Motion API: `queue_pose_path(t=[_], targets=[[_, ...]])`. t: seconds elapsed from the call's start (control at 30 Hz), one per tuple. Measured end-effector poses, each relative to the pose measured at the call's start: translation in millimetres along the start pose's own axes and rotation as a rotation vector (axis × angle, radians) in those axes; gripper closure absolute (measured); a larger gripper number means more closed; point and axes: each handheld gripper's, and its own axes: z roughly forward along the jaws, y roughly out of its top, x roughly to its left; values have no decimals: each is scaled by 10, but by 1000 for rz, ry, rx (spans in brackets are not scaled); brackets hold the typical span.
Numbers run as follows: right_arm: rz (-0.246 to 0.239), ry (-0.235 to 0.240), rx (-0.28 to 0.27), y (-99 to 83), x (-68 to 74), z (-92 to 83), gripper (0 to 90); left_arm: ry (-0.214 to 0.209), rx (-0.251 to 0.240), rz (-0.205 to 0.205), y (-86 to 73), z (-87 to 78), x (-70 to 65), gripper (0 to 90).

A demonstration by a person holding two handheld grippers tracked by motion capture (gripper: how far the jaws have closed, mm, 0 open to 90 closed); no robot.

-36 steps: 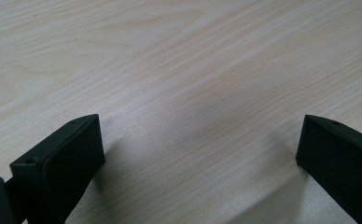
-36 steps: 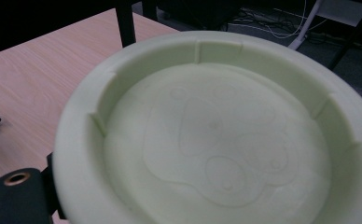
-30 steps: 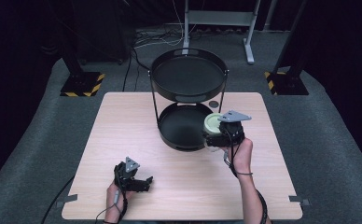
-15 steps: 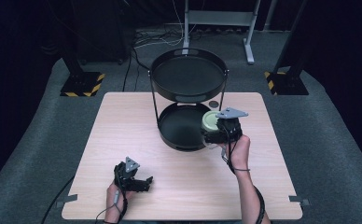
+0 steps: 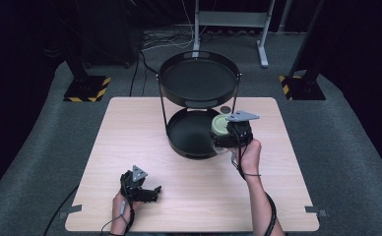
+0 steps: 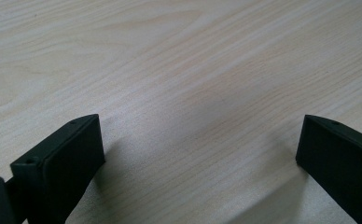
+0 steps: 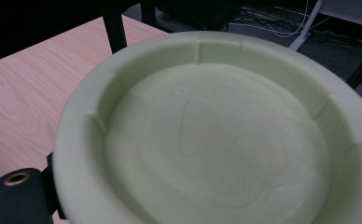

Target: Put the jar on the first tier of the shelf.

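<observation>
Closest to me, my left gripper [image 5: 142,187] rests low on the tabletop [image 5: 130,132], near the front edge. Its fingers [image 6: 62,158] are spread wide with only bare wood between them. They hold nothing.

A bit farther in and to the right, my right gripper [image 5: 231,135] is up off the tabletop. It is at the right side of the stand's bottom tray [image 5: 179,142]. The fingers are closed on a pale green plate [image 5: 220,124]. In the right gripper view the plate [image 7: 216,135] looks big and round, with a raised rim and a faint drawing pressed into its middle. One black finger [image 7: 18,196] peeks out under its near left edge. In the high view the plate sits just over the right rim of the bottom tray. I cannot tell if it touches the rim.

The stand is black, with thin posts and two round trays, one above the other. The top tray [image 5: 199,98] is farther back and higher. A small dark round thing [image 5: 224,108] lies on the tabletop just behind the plate.

Past the tabletop I see grey floor [image 5: 356,142] and some cables [image 5: 164,42].
</observation>
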Motion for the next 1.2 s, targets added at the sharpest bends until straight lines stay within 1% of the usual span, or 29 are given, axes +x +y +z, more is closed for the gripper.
queue_pose_path(t=[0.53, 1.2], targets=[[5, 3, 8, 42, 1, 161, 110, -1, 0, 3, 0, -1, 0, 5], [6, 12, 30, 90, 59, 400, 110, -2, -1, 2, 0, 0, -1, 5]])
